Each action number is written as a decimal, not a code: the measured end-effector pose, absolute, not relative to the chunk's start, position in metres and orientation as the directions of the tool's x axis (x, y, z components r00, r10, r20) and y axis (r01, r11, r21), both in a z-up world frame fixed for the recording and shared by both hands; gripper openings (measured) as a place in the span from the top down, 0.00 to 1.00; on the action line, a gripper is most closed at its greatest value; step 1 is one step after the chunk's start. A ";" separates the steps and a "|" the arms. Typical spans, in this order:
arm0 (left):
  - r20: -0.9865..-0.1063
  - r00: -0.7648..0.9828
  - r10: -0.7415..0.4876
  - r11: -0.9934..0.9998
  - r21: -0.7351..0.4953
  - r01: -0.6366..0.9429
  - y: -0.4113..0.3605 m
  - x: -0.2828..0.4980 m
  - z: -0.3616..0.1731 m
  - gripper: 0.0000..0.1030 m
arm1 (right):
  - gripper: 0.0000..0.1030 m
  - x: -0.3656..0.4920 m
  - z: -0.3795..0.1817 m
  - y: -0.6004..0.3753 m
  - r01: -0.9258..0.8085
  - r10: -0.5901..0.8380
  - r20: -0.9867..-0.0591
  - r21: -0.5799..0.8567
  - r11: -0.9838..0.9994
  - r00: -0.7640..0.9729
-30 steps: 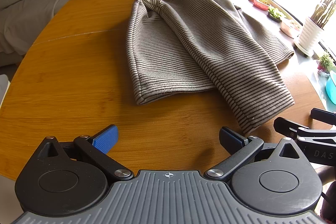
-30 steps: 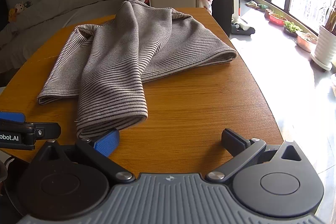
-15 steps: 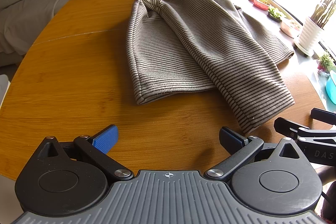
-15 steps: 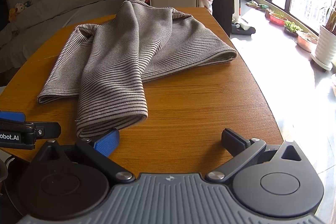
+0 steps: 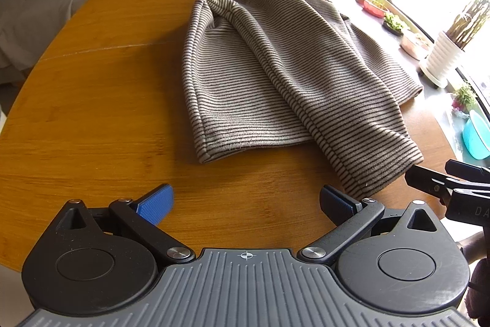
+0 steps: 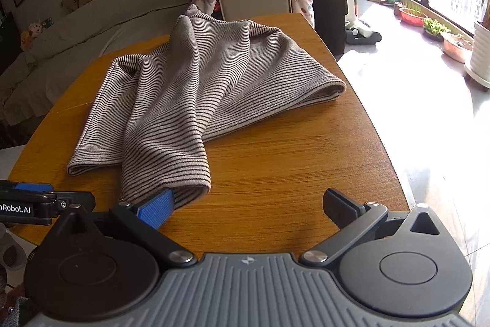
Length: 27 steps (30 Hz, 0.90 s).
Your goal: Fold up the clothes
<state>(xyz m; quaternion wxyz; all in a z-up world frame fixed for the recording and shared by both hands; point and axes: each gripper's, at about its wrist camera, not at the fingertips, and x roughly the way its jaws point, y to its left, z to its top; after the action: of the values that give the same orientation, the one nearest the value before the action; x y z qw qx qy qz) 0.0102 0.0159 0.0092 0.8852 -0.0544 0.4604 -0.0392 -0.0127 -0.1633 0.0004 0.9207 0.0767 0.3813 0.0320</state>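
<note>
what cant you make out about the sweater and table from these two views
- Far end of the striped sweater: hangs past the table edge in both views, collar unseen.
- Second sleeve: none visible; the folded body may cover it.
- Cuff contact with the right gripper: its blue finger overlaps it, touch unclear.
- Near table edge: behind the left gripper.

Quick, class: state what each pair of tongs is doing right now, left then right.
Left tongs: open, holding nothing, above the orange wooden table.
Right tongs: open, holding nothing; one fingertip beside the grey striped knitted garment.
</note>
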 end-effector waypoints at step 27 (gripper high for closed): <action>-0.605 0.551 -0.575 0.814 -0.491 0.310 0.065 0.140 -0.010 0.00 | 0.00 0.163 -0.020 -0.194 -0.056 0.445 -0.555 0.581 0.812 0.703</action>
<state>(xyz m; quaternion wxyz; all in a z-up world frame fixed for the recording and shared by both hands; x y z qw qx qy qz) 0.1404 0.0647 -0.0102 0.8650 -0.1661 0.3987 -0.2556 0.1634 -0.1942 -0.0203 0.8819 0.2715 0.3584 0.1420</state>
